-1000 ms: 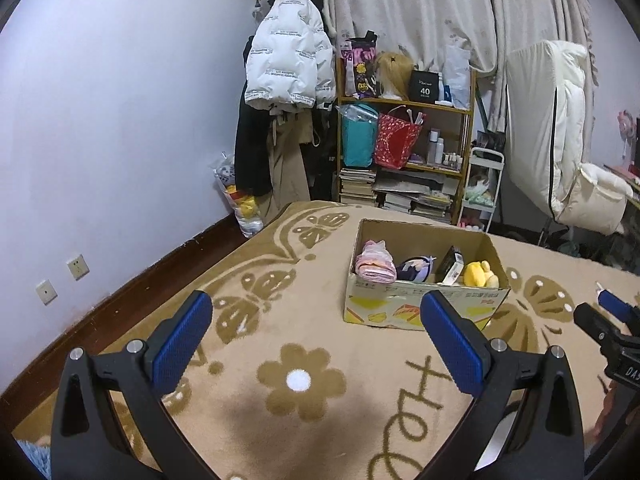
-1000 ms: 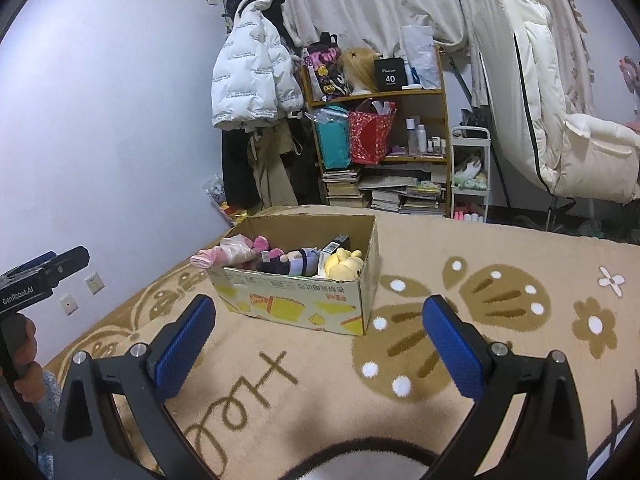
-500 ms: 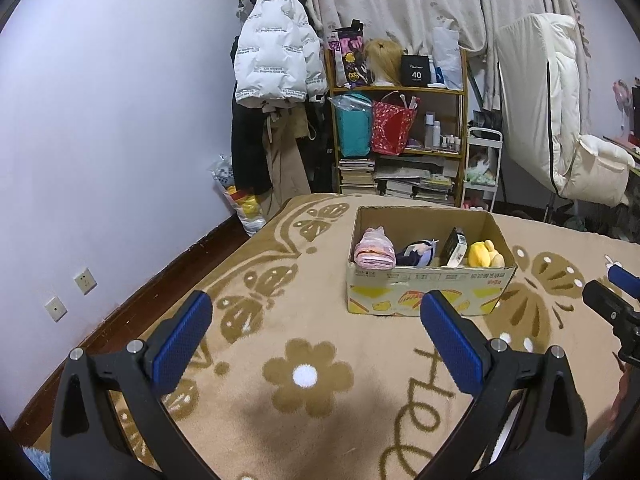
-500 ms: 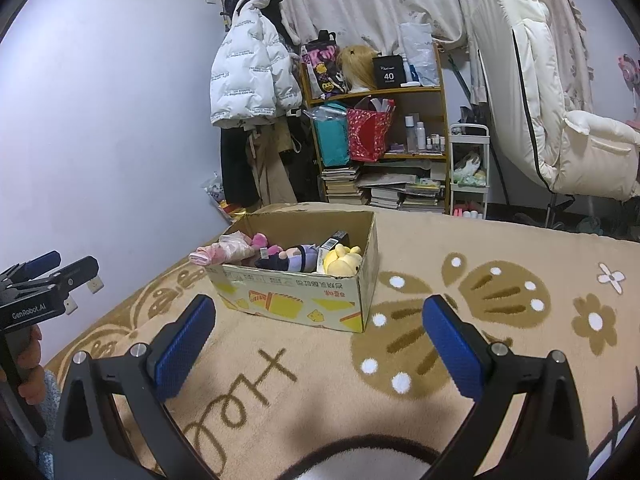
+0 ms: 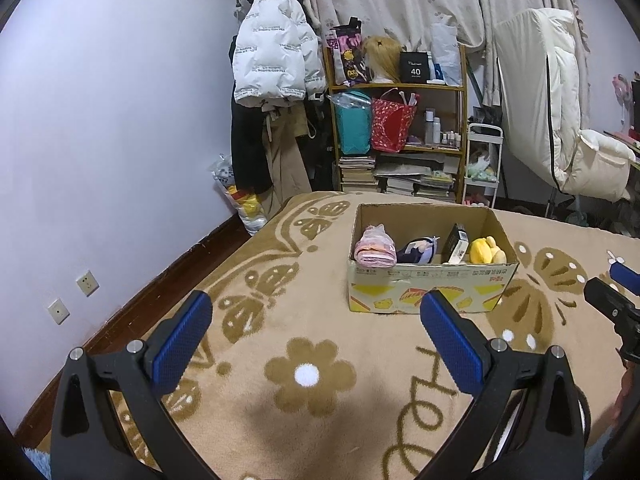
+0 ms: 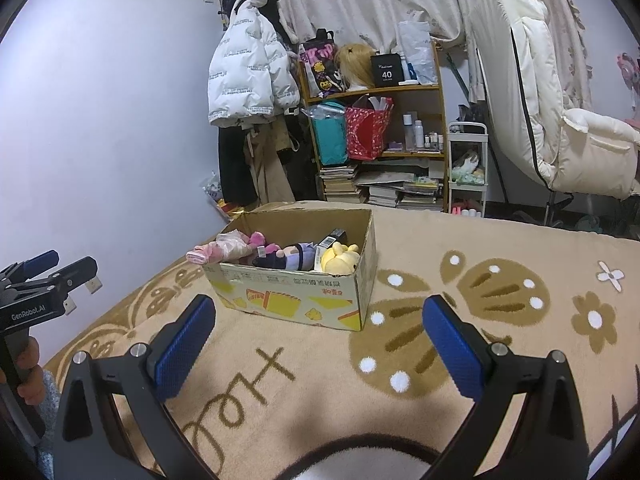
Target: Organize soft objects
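— Four soft things in the cardboard box (image 5: pixel 430 280), mid-carpet: pink folded cloth (image 5: pixel 374 247) at its left end, dark purple plush doll (image 5: pixel 416 250) next, yellow plush (image 5: pixel 486 251) at the right end. A pink plush (image 6: pixel 260 240) sits behind the cloth, seen only from the right wrist view.

— Anything hard in there?

— One dark packet (image 5: pixel 456 244), tilted, between doll and yellow plush.

— Grippers?

— Left gripper (image 5: pixel 316 336) near, low over the tan carpet (image 5: pixel 280 308), jaws spread wide, nothing between the blue pads. Right gripper (image 6: pixel 318 338) same: wide, empty, box ahead and slightly left of it. Both well short of the box.

— Hands?

— Fingers (image 6: pixel 30 364) on the left handle, far-left edge of the right view. Blurry.

— Surroundings?

— Wooden shelf (image 5: pixel 400 136) far against the curtain, books stacked at the bottom, teal and red bags on it. White puffer jacket (image 5: pixel 276 60) hanging to its left. Cream padded chair (image 5: pixel 560 120) far right.
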{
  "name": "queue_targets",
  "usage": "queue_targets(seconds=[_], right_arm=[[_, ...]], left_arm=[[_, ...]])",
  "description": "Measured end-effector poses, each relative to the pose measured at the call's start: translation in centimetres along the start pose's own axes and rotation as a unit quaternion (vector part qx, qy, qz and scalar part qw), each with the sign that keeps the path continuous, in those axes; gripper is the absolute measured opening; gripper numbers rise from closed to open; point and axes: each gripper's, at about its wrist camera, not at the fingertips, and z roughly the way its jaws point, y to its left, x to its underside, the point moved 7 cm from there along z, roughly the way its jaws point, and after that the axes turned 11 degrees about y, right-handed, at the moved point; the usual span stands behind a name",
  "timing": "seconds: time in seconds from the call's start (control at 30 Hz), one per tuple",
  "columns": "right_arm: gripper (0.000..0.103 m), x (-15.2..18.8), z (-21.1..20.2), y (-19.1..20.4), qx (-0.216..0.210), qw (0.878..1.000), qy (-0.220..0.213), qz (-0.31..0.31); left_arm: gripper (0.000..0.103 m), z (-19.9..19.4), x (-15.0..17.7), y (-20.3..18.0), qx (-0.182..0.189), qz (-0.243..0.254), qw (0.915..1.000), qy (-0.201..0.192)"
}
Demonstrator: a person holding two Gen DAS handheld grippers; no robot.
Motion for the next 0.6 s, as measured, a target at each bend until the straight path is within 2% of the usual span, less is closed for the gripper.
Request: queue_targets(seconds=[0.6], right_arm=[[0.103,-0.07,0.25,-0.01,-0.002,1.0,0.002,0.001]], left_arm=[[0.103,0.0,-0.04,-0.22,-0.005,0.012,0.9999,-0.004]])
